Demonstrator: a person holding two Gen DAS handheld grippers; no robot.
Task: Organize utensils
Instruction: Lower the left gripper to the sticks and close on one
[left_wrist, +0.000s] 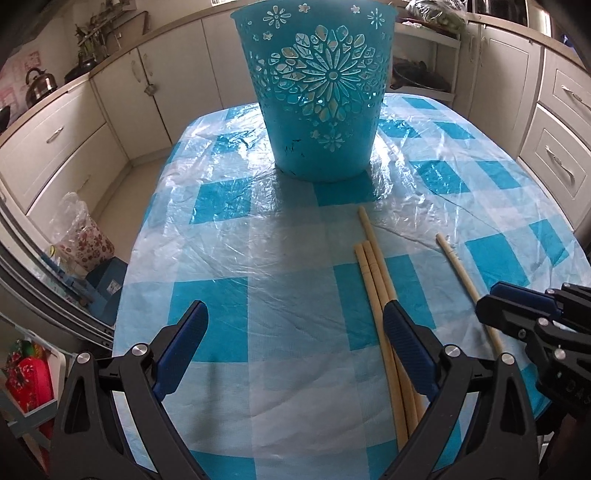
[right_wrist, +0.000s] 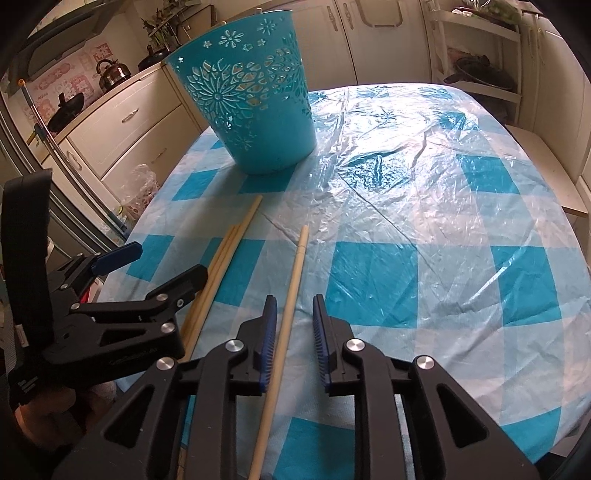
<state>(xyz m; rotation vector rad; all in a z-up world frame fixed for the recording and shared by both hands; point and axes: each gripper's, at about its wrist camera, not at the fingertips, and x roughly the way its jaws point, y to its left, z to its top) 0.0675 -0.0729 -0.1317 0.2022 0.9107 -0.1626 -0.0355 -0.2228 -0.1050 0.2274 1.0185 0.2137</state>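
Note:
A turquoise cut-out basket (left_wrist: 319, 92) stands upright on the checked table (left_wrist: 258, 258); it also shows in the right wrist view (right_wrist: 251, 99). Three pale wooden chopsticks (left_wrist: 373, 273) lie together on the cloth, and a single chopstick (left_wrist: 458, 269) lies apart to their right. My left gripper (left_wrist: 295, 317) is open and empty, its right finger beside the three sticks. My right gripper (right_wrist: 294, 310) is open, its jaws on either side of the single chopstick (right_wrist: 295, 273), not closed on it. The left gripper (right_wrist: 155, 266) shows at left beside the three chopsticks (right_wrist: 225, 254).
The table wears a blue-and-white checked cloth under crinkled clear plastic (right_wrist: 406, 166). Cream kitchen cabinets (left_wrist: 55, 140) surround it. A kettle (left_wrist: 38, 85) sits on the counter. A plastic bag (left_wrist: 79, 236) and a blue box (left_wrist: 107, 284) sit on the floor at left.

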